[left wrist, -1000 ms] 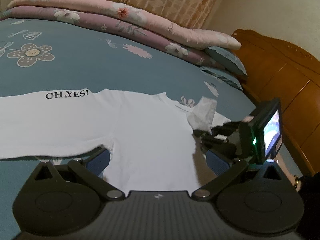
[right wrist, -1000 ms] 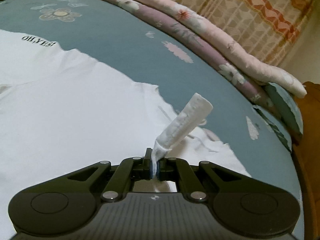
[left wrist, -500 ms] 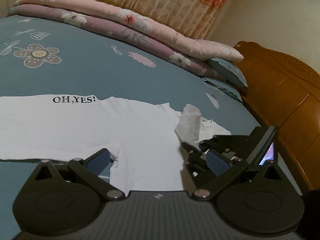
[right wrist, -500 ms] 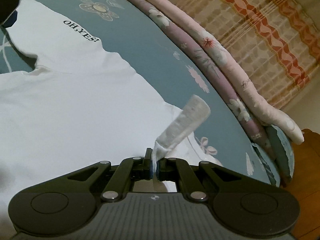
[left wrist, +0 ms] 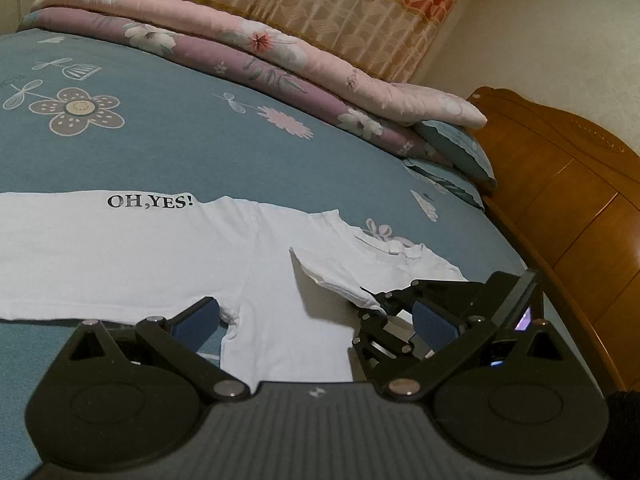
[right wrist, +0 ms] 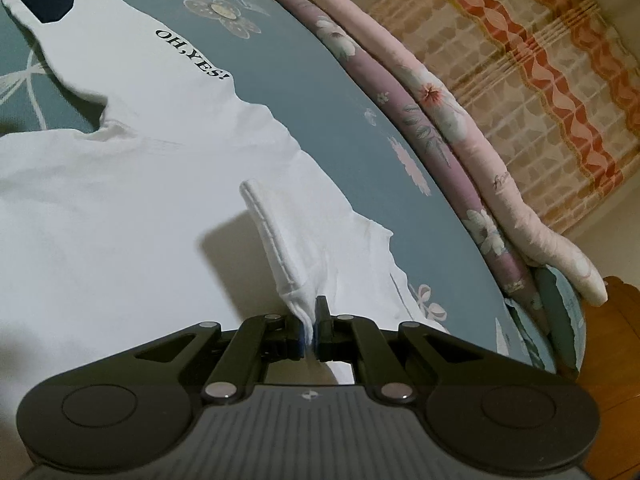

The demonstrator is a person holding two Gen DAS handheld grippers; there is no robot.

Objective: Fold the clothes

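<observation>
One sleeve pinched in right tool, lifted over shirt.

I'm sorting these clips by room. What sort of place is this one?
Most likely a bedroom: the white T-shirt lies on a bed with a blue flowered sheet, folded quilts stacked along its far side, and a wooden headboard at one end.

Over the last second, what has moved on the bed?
The right tool, shut on the sleeve, has carried it inward over the T-shirt body, so the sleeve now leans toward the print. The left tool stays open at the underarm. The shirt body stays flat.
</observation>
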